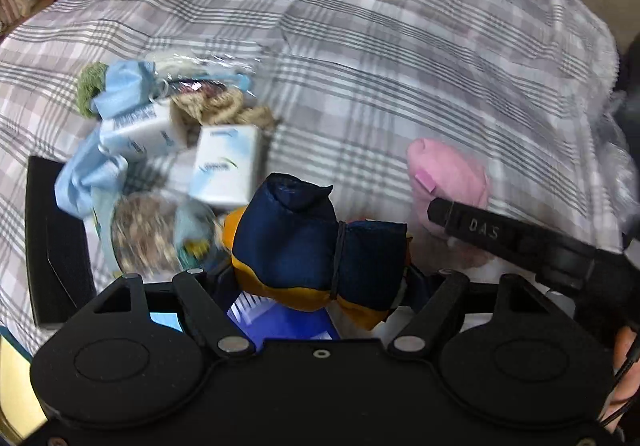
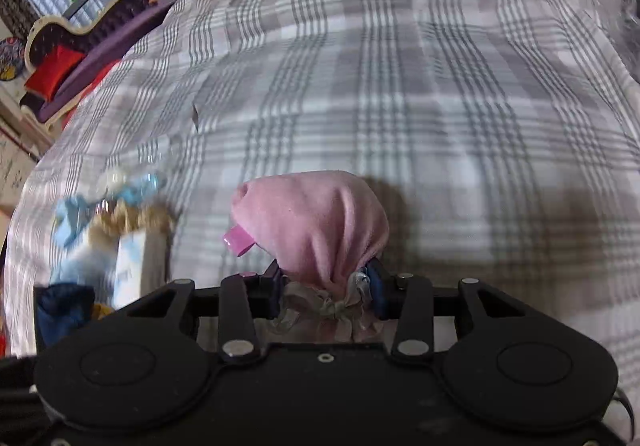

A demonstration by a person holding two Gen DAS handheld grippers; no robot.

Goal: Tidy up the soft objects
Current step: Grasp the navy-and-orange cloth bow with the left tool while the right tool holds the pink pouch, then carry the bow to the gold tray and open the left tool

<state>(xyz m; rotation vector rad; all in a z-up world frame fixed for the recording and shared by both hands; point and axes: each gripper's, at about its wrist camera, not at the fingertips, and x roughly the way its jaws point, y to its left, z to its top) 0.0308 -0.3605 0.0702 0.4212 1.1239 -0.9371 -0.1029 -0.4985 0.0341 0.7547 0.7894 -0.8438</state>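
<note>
My left gripper (image 1: pixel 320 278) is shut on a navy and orange cloth bundle (image 1: pixel 316 246) tied with a black band, held above the plaid bedsheet (image 1: pixel 380 57). My right gripper (image 2: pixel 326 282) is shut on the knotted end of a pink cloth pouch (image 2: pixel 316 221) with a pink tag. The pink pouch (image 1: pixel 452 173) and the right gripper's finger (image 1: pixel 480 226) also show at the right of the left wrist view. The navy bundle (image 2: pixel 64 312) shows at the lower left of the right wrist view.
A pile lies on the sheet to the left: two white-blue tissue packs (image 1: pixel 226 165), light blue cloth (image 1: pixel 120 89), beige rope (image 1: pixel 224 107), a green knit piece (image 1: pixel 90 85). A black box (image 1: pixel 52 246) sits at the left edge. A purple sofa with red cushions (image 2: pixel 56 69) stands beyond the bed.
</note>
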